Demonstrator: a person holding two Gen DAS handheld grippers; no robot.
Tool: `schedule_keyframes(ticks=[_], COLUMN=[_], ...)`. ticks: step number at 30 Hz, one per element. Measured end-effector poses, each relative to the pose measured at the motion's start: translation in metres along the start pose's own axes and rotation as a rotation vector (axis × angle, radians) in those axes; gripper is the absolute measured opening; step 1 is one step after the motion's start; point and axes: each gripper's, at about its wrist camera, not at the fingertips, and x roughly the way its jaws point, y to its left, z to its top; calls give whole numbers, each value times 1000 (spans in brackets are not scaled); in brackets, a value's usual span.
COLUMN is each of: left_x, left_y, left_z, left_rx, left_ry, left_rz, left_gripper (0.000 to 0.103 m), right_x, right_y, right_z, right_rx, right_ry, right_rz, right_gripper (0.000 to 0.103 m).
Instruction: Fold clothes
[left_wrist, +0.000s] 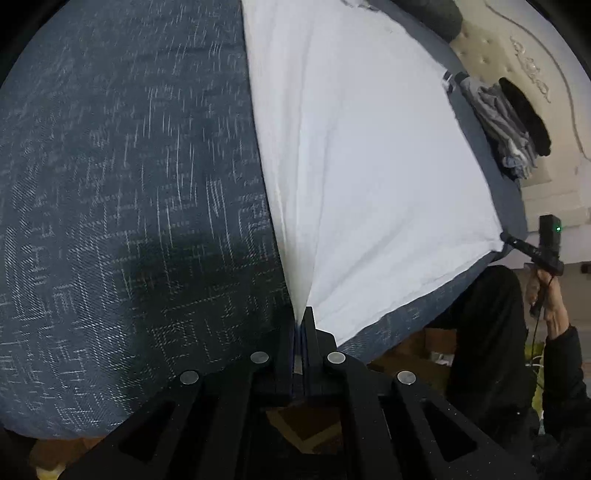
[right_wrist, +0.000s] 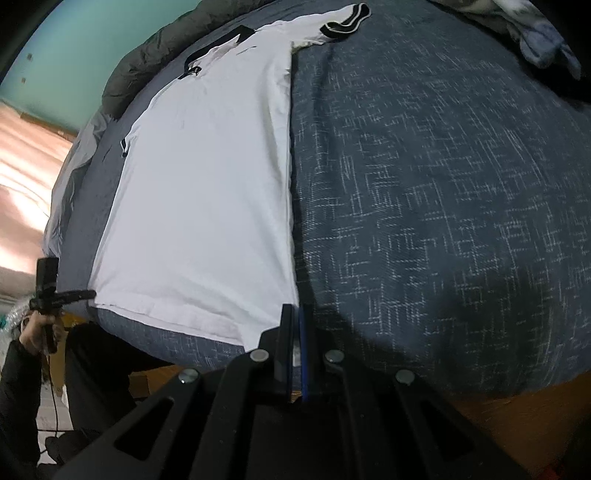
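A white shirt (right_wrist: 199, 206) lies spread flat on a bed covered in dark blue patterned bedding (right_wrist: 443, 221), its black-trimmed collar and sleeves at the far end and its hem nearest the person. Each gripper pinches one bottom corner of that hem.

The left gripper (left_wrist: 301, 325) has its jaws pressed together on the corner that rises straight into them; the cloth fans out from the tips in taut creases, which suggests the corner is drawn up slightly so the fabric stays stretched rather than bunched. The rest of the shirt (left_wrist: 369, 166) runs ahead and to the right of these jaws. Far to their right, the other gripper (left_wrist: 517, 245) grips the opposite hem corner.

The right gripper (right_wrist: 293, 325) also has its jaws squeezed shut, with a sliver of white cloth between them. The shirt extends ahead and to the left of its tips, its side edge running straight away from them. Well to the left, the other gripper (right_wrist: 79, 294) clamps the far corner, held by a hand (right_wrist: 37, 328).

Holding both corners apart keeps the hem straight, most likely so it can be carried evenly toward the collar. A pile of grey clothes (left_wrist: 502, 125) sits well beyond the shirt.
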Motion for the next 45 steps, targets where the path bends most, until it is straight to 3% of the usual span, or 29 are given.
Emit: schedule_keyframes(ticks=[7,12,14,19,21,30,36,42,45], left_x=[-27,-10,-4,4,6,-6,12,3,-7], left_y=[14,16,10,-1,-4,-21,-11,-7,-4], left_z=[9,3,0,-8,-7,-18,-23,-20,-19], left_rx=[-52,-96,-88,-41,-34,26,-21,-54,-71], left_ry=[-78,-54,-29,5,13,44,67,51,41], left_rz=[-70,-85,-82,-29,-15,3,1,-10,-4], left_gripper=[9,28,29,27,4,3,3,8,9], right_x=[-1,-2,-2,-3,-5,-9,10,3,-6], right_y=[1,1,2,2,3,3,-2,-10,-9], right_z=[3,2,2,3,3,-1,-7,-1,3], right_rx=[-2,1,4,-2,-6,-50,-33,-8,-31], right_ry=[1,3,0,2,-2,21,63,76,82], right_rz=[-3,-4,2,9,8,-40,-49,0,-36], right_gripper=[2,2,2,2,2,2,2,4,5])
